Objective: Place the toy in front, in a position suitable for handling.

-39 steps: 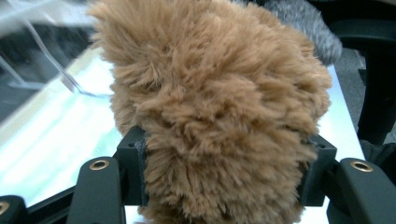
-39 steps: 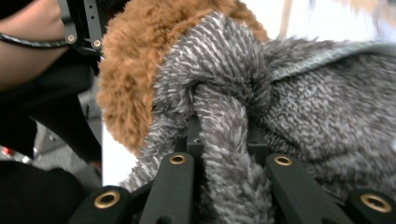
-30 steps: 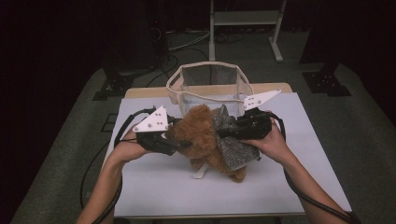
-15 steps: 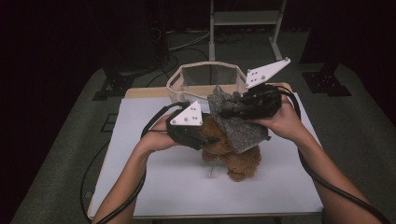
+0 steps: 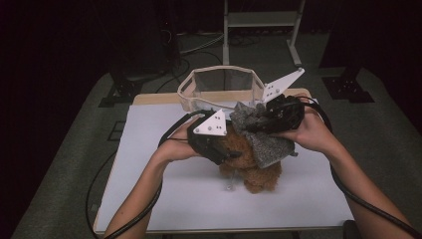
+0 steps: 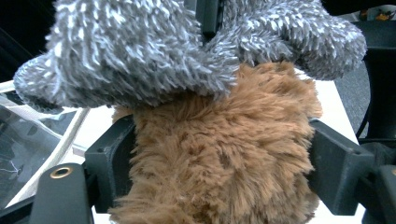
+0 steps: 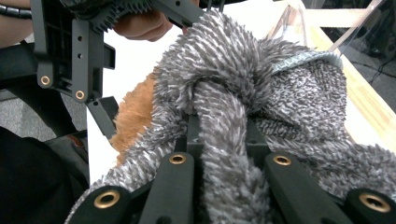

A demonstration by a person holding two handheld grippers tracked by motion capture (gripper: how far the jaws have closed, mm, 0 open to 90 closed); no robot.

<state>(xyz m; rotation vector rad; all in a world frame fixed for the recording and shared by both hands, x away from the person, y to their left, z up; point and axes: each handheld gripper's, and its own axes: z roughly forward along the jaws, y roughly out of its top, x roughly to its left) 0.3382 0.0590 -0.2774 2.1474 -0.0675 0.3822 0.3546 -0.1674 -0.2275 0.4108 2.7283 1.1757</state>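
Lowest in the middle of the high view stands the brown plush toy (image 5: pixel 254 167) on the white table (image 5: pixel 149 199); we judge we are undressing it. Just left of centre, our left gripper (image 5: pixel 219 149) brackets the toy's body. In the left gripper view the brown fur (image 6: pixel 219 158) fills the gap between the black jaws, which have just been opening, so whether the pads press on it we cannot tell; it probably steadies the toy. Above, right of centre, our right gripper (image 5: pixel 259 122) is clamped on a fold of the grey fleece garment (image 5: pixel 266 144), lifting it off the toy. Farthest, at the upper middle, sits a clear bin (image 5: pixel 224 82), likely where things go.
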